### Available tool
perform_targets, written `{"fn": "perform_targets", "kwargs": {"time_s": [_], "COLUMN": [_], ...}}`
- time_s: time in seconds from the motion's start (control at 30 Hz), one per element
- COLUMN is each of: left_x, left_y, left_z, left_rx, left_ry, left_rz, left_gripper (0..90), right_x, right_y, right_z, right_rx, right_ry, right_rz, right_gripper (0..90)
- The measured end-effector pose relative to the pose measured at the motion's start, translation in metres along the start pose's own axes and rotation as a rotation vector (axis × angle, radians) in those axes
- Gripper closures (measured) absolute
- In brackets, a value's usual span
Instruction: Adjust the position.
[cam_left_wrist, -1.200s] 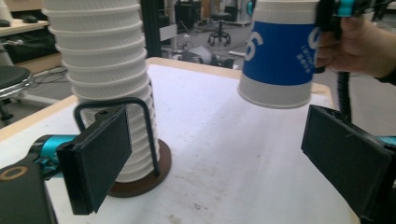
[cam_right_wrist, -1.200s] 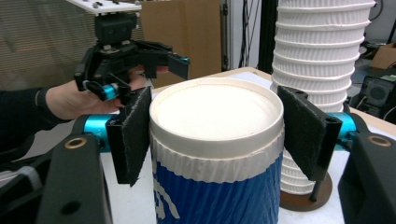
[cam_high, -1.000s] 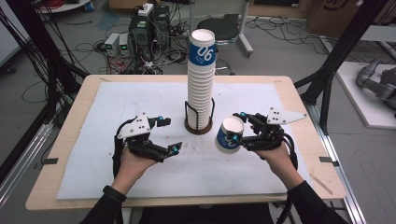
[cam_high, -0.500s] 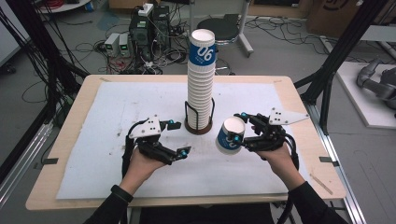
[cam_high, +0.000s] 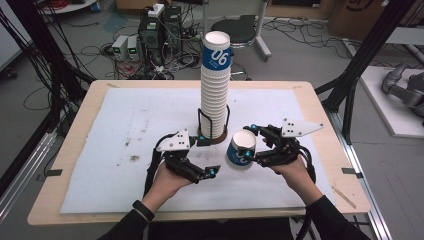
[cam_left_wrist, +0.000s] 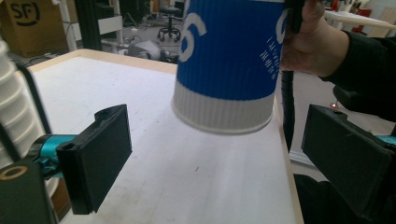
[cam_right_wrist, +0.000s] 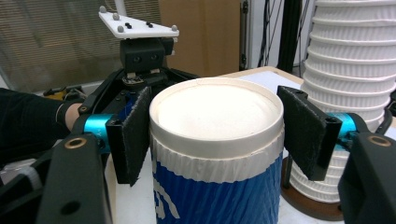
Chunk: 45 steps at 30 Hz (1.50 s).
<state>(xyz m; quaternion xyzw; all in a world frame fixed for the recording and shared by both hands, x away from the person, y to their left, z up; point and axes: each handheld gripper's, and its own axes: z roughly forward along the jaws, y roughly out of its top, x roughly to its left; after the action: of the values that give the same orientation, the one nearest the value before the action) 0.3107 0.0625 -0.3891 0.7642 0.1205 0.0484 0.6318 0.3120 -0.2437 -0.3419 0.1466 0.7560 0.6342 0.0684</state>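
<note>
While the left gripper (cam_high: 206, 156) is spread wide with nothing between its jaws, a cup (cam_high: 240, 150) is clamped near its rim by the right gripper (cam_high: 256, 146) and held tilted above the mat (cam_high: 125, 125). It's ribbed blue with a white band. Behind it, a stack (cam_high: 215, 85) of the same cups.

A: Where did the cup stack (cam_high: 215, 87) stand?

B: Upright in a holder (cam_high: 213, 131) near the middle of the counter (cam_high: 120, 115), on the mat (cam_high: 125, 130).

A: And the single cup (cam_high: 240, 151)?

B: Just in front of the stack and slightly to its right, lifted off the mat and tilted, between the jaws of the right gripper (cam_high: 250, 150).

A: The left gripper (cam_high: 206, 156)?

B: Left of that cup, near it but apart, in front of the holder. From its own view the cup (cam_left_wrist: 229, 65) hung ahead, between its 2 spread jaws.

A: Behind the counter?

B: Equipment boxes (cam_high: 150, 37) and cables on the floor.
</note>
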Motion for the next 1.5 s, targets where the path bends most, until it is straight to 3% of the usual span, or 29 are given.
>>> {"fn": "perform_targets", "kwargs": {"time_s": [0.77, 1.1, 1.3, 1.5], "left_x": [-0.011, -0.011, -0.011, -0.011], "left_y": [-0.008, -0.010, -0.009, -0.010], "left_z": [0.039, 0.048, 0.047, 0.046], "left_rx": [-0.003, 0.025, 0.017, 0.016], "left_ry": [-0.040, -0.062, -0.063, -0.063], "left_rz": [0.009, -0.003, 0.008, 0.007], "left_gripper": [8.5, 8.6, 15.9, 17.8], "right_x": [0.008, 0.011, 0.011, 0.011], "right_y": [-0.006, -0.006, -0.006, -0.006], "right_z": [0.018, 0.021, 0.022, 0.022], "right_rx": [0.027, 0.031, 0.032, 0.034], "right_ry": [0.074, 0.085, 0.090, 0.092], "right_rz": [-0.007, -0.009, -0.012, -0.007], "right_gripper": [30.9, 30.9, 30.9, 31.0]}}
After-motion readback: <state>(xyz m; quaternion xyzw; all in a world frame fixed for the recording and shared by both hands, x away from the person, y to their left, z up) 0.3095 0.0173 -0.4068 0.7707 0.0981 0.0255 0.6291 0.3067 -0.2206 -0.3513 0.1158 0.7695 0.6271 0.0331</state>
